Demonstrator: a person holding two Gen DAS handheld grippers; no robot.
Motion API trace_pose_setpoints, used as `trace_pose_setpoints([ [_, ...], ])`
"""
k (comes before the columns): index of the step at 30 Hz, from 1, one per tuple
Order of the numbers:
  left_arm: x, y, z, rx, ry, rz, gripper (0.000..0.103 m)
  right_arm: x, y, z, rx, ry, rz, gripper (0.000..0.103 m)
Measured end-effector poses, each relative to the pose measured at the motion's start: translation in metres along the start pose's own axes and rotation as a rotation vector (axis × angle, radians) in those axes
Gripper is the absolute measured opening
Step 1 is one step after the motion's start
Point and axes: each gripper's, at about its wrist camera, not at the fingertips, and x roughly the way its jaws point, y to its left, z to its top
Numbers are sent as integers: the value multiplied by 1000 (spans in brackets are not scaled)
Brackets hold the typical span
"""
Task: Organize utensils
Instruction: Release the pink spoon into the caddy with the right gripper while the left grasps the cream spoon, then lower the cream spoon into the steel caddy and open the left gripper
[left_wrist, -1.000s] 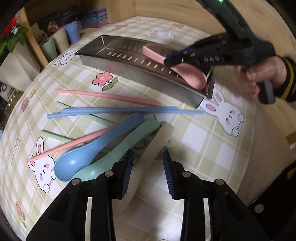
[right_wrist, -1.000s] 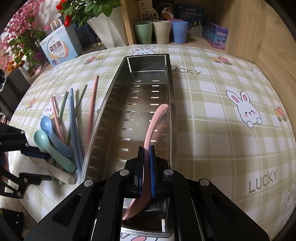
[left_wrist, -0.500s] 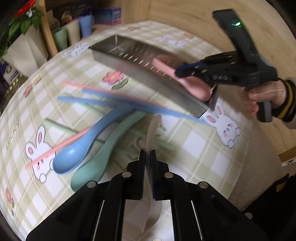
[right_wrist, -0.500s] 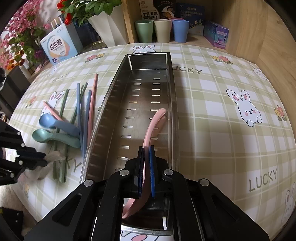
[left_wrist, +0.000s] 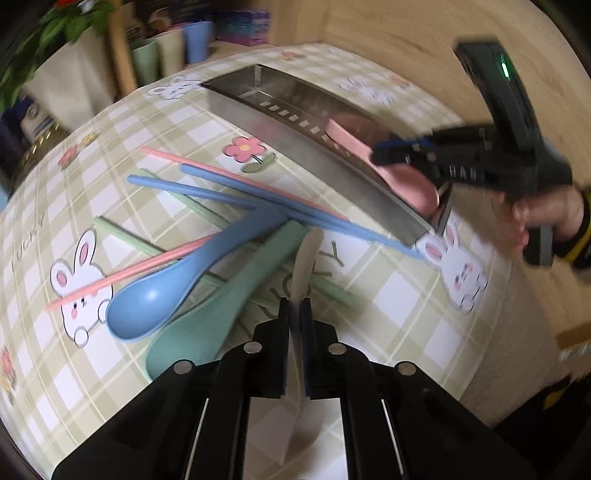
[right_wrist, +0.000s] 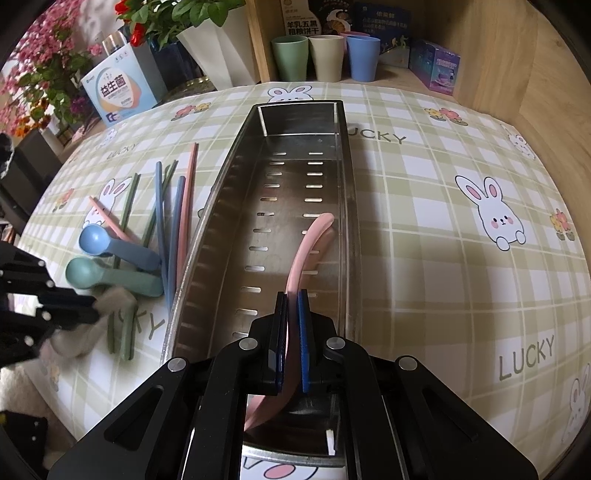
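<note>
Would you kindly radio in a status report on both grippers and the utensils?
Left gripper shut on beige spoon. Right gripper shut on pink spoon over metal tray. Blue spoon, green spoon, chopsticks loose on table. Nothing in the way.

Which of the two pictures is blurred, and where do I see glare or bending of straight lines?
Left wrist view: motion blur, strongest on the cups and the right tongs; the left tongs stay sharp. Right wrist view: sharp and evenly daylit, with faint reflections on the metal tray. Both views: fisheye lens curves the tablecloth checks and darkens the corners.
</note>
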Motion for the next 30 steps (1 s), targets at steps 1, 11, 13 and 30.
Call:
trace_pose_setpoints([
  [1, -4, 5, 1, -50, -14, -17, 6, 0, 1, 0, -8, 1, -9, 5],
  [11, -21, 19, 9, -324, -100, -79, 6, -9, 1, 1, -26, -10, -29, 6],
  [13, -23, 19, 14, -374, -117, -98, 6, -14, 0, 2, -20, -19, -26, 6],
  [30, 6, -22, 92, -542, -131, -138, 6, -51, -54, 3, 108, -92, -36, 8],
])
